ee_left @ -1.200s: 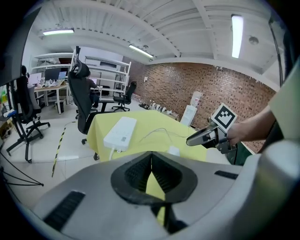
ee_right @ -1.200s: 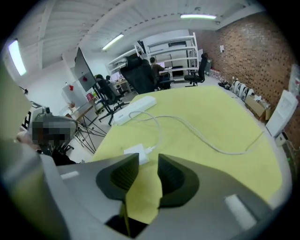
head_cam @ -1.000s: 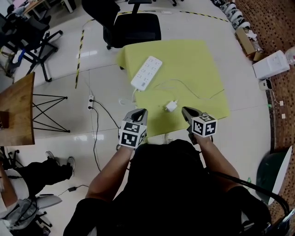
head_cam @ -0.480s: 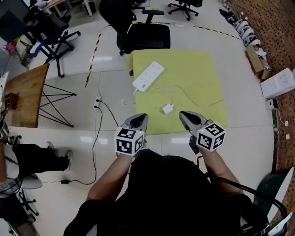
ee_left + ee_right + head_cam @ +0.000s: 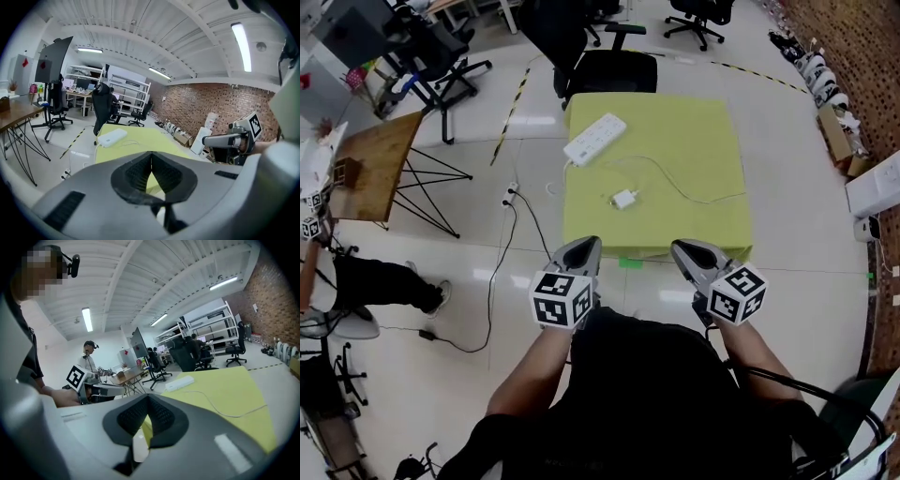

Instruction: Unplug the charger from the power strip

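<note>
Yellow-green square tabletop [image 5: 698, 141] is carrying the white oblong power strip [image 5: 594, 139] at its far-left corner, long axis running diagonally. The small white charger cube [image 5: 624, 199] is lying apart from it, seemingly already unplugged. The left gripper [image 5: 580, 249] and right gripper [image 5: 686, 253] are hovering closed and empty off the near edge, the left slightly nearer, with bare tabletop lying between.

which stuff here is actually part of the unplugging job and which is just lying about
Part of the job:
power strip
charger, lying apart from the strip
left gripper and right gripper, both shut and empty

Just lying about:
office chair
wooden table
floor socket
</note>
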`<state>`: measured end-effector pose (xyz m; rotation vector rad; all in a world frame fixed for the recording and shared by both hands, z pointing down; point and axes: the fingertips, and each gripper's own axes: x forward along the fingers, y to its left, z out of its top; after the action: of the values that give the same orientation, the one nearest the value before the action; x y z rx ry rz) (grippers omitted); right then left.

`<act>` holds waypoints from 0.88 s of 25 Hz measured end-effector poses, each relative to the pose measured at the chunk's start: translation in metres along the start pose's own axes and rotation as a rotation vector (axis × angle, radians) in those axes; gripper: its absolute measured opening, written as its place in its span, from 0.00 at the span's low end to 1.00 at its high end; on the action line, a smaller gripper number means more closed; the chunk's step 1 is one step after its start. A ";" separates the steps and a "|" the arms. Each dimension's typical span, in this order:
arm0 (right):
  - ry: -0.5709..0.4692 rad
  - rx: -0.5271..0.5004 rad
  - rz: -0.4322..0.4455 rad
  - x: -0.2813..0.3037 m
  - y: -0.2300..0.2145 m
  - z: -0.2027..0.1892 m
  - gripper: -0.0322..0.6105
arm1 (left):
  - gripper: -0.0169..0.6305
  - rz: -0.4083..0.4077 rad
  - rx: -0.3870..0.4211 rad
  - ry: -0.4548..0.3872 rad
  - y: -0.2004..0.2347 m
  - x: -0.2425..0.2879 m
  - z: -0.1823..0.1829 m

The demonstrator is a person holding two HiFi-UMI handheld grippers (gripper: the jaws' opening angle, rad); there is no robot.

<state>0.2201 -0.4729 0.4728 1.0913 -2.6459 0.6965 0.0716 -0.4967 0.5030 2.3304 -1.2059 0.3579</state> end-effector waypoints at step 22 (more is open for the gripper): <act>-0.035 0.001 0.080 -0.018 0.017 -0.007 0.05 | 0.04 0.064 0.038 0.010 -0.039 -0.038 -0.010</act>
<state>0.2210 -0.4480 0.4663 1.0124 -2.7324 0.7005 0.0813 -0.4460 0.4829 2.3233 -1.2813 0.4175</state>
